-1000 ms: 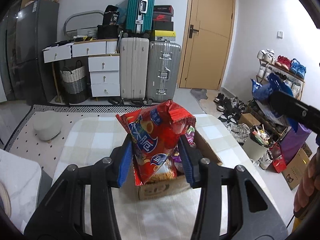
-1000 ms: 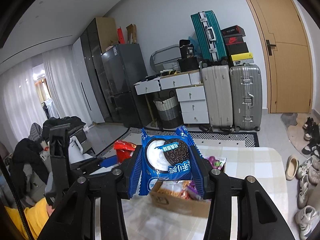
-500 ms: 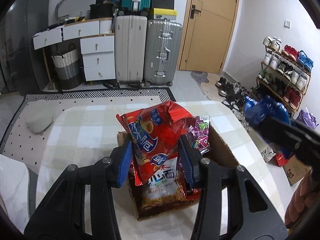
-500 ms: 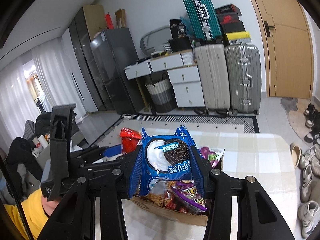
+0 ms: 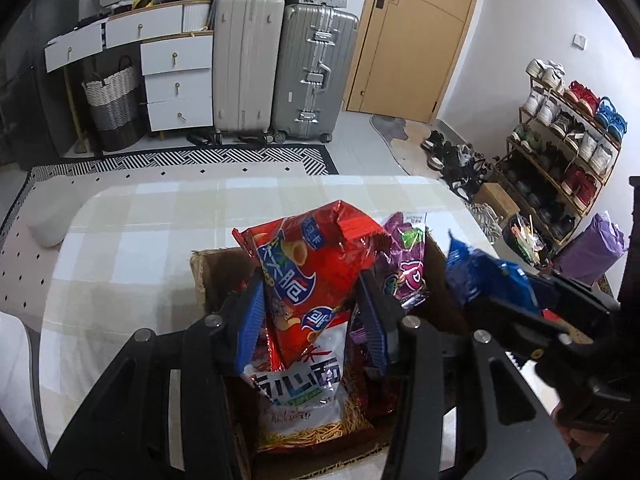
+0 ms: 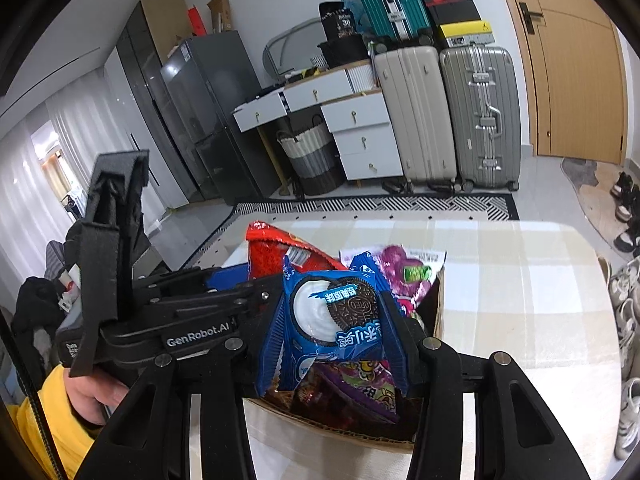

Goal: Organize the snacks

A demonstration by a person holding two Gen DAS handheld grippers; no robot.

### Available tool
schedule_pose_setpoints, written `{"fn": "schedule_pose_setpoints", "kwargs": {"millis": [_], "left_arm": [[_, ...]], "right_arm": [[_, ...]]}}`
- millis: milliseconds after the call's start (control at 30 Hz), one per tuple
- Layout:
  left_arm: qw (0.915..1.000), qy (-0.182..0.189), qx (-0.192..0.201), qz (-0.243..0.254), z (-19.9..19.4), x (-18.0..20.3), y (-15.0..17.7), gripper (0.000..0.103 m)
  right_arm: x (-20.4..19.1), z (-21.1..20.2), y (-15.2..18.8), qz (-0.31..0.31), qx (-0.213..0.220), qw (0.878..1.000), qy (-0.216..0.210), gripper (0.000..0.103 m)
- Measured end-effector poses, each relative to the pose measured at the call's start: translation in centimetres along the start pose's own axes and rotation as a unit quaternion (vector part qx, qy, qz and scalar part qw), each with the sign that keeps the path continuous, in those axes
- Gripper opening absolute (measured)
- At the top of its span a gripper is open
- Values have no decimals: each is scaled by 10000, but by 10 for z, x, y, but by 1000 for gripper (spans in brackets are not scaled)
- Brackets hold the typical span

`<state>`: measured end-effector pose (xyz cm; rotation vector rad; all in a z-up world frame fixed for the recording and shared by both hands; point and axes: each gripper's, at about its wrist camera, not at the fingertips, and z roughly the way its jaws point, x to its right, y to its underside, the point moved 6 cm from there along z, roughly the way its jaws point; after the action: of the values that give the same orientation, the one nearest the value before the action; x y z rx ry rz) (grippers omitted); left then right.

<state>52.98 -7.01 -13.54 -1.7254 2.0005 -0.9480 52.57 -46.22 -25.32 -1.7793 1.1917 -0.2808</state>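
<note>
My left gripper [image 5: 312,316] is shut on a red chips bag [image 5: 316,268] and holds it upright over an open cardboard box [image 5: 208,276] on the checked table. Inside the box lie a white and red noodle-snack bag [image 5: 304,392] and a purple candy bag [image 5: 404,268]. My right gripper [image 6: 334,344] is shut on a blue Oreo pack [image 6: 332,316] above the same cardboard box [image 6: 360,436]. In the left wrist view that blue Oreo pack [image 5: 484,276] comes in from the right. In the right wrist view the red chips bag [image 6: 276,252] shows just left of the pack.
The checked table [image 5: 132,232] reaches left and far beyond the box. Behind it stand suitcases [image 5: 280,64], white drawers [image 5: 176,76] and a woven basket [image 5: 112,104]. A shoe rack [image 5: 568,136] lines the right wall. A person's hand and yellow sleeve [image 6: 60,412] hold the left gripper.
Both grippers have come down and forward toward the box, each still holding its bag. The box contents now fill the lower part of both views, and the blue pack has neared the red bag.
</note>
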Motion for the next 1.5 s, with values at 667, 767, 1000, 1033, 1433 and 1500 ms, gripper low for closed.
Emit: {"fn": "schedule_pose_setpoints", "kwargs": {"millis": [667,767,1000,1033,1433,1500], "left_arm": [[9990,-133,405,-109,-48,-12,26,48],[9983,-254,496,-148,-66,-15,34,65],[9940,-618,798,-413,-114,-29,56,78],[9937,-634,830,-418,-120,-29,59,79],[9817,-1304,1345,-352,-202,-27,116,103],[9781,-1379,1529,-296,-216,-23,132,103]], "right_arm": [[3,19,22,-114,-220,9995,200,46],[-4,20,25,-284,-214,9989,291,46],[-18,7,26,-630,14,9968,497,51],[-20,3,26,-606,55,9970,469,51],[-57,-99,60,-654,1177,9904,325,73],[-62,-116,75,-686,1349,9877,386,77]]}}
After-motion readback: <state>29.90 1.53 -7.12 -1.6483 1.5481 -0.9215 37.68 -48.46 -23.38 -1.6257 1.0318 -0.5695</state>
